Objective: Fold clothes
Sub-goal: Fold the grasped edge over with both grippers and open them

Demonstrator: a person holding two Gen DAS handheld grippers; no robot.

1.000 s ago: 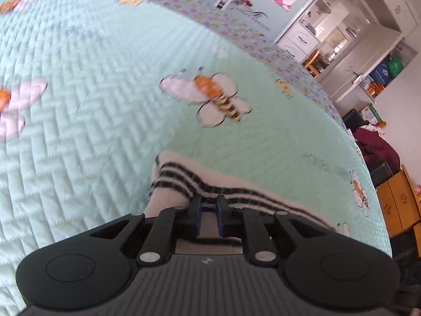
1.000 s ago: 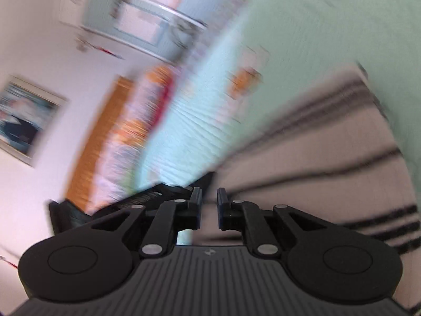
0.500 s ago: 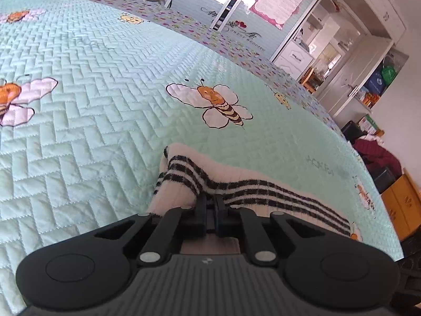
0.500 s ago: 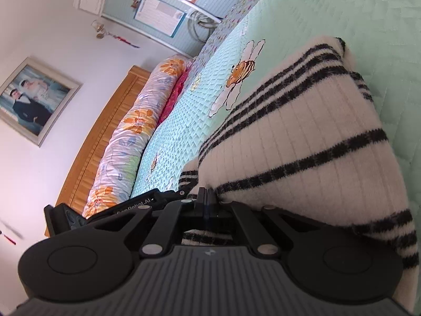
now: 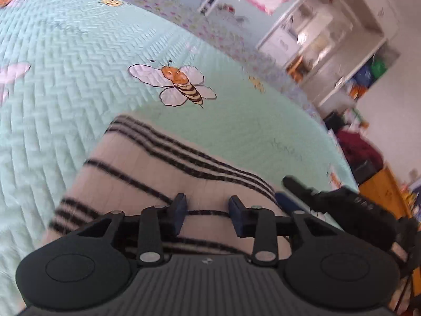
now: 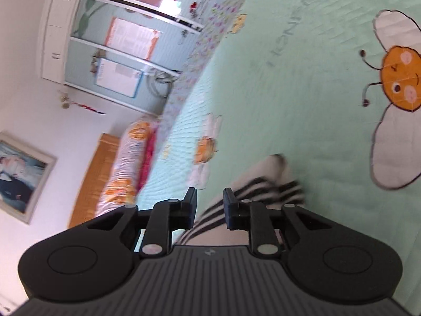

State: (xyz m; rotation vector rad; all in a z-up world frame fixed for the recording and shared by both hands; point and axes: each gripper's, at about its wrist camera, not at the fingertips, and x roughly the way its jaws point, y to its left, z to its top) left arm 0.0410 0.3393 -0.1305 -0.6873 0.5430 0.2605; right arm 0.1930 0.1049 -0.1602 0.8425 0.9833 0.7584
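A cream knit garment with black stripes [image 5: 168, 168] lies folded on the mint quilted bedspread [image 5: 65, 84]. My left gripper [image 5: 208, 212] hovers just over its near part, open, with nothing between the fingers. The other gripper's black body [image 5: 342, 200] pokes in at the garment's right edge. In the right wrist view only a striped end of the garment [image 6: 263, 181] shows, past my right gripper [image 6: 209, 205], which is open and holds nothing. Both views are motion-blurred.
Bee prints [image 5: 181, 84] dot the bedspread [image 6: 289, 92]. A floral bolster [image 6: 123, 168] lies along a wooden headboard [image 6: 89, 176]. White cupboards and shelves [image 5: 329, 47] stand beyond the bed, an orange cabinet [image 5: 386, 192] and dark red clothes [image 5: 360, 150] at its right side.
Both grippers were shut on the striped garment half a second ago and have opened, letting it go. The garment now lies flatter and the right gripper has pulled back from it.
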